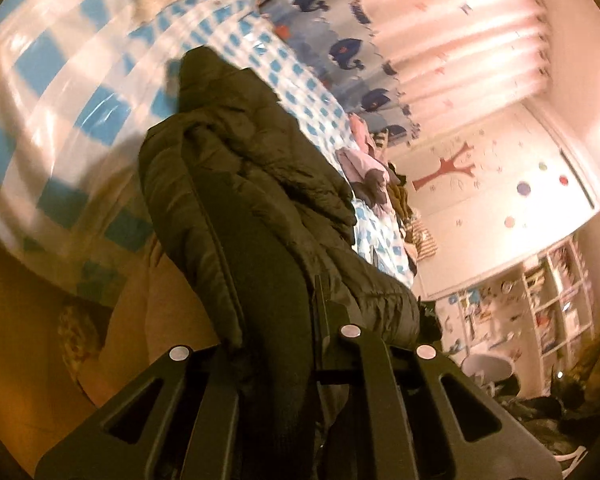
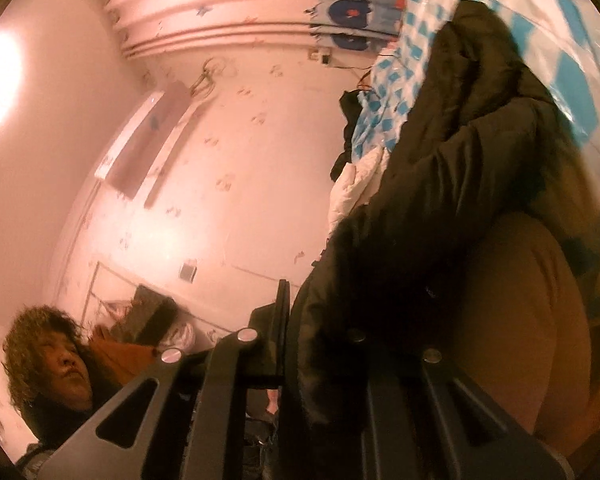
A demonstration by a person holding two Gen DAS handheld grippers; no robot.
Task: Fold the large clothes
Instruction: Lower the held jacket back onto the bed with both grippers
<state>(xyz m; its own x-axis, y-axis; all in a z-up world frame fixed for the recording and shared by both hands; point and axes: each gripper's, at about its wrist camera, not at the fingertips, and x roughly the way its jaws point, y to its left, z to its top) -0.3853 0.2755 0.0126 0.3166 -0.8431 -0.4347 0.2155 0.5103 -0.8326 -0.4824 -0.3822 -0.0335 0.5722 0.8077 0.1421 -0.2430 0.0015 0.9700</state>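
Note:
A dark olive quilted puffer jacket point(image 1: 256, 184) hangs lifted in front of the blue-and-white checked bed cover point(image 1: 72, 80). My left gripper point(image 1: 284, 300) is shut on the jacket's padded edge, with fabric bunched between its fingers. In the right wrist view the same jacket point(image 2: 452, 168) rises from my right gripper point(image 2: 300, 320), which is shut on a fur-trimmed edge of it point(image 2: 364, 264). The right gripper's far finger is hidden behind the cloth.
A heap of pink and dark clothes point(image 1: 372, 168) lies on the bed's far side. Whale-print curtains point(image 1: 348, 52) hang behind. A white shelf unit point(image 1: 540, 304) stands by the wall. The person's head point(image 2: 48, 356) shows low left, and a tan-clothed body point(image 2: 532, 320) is close.

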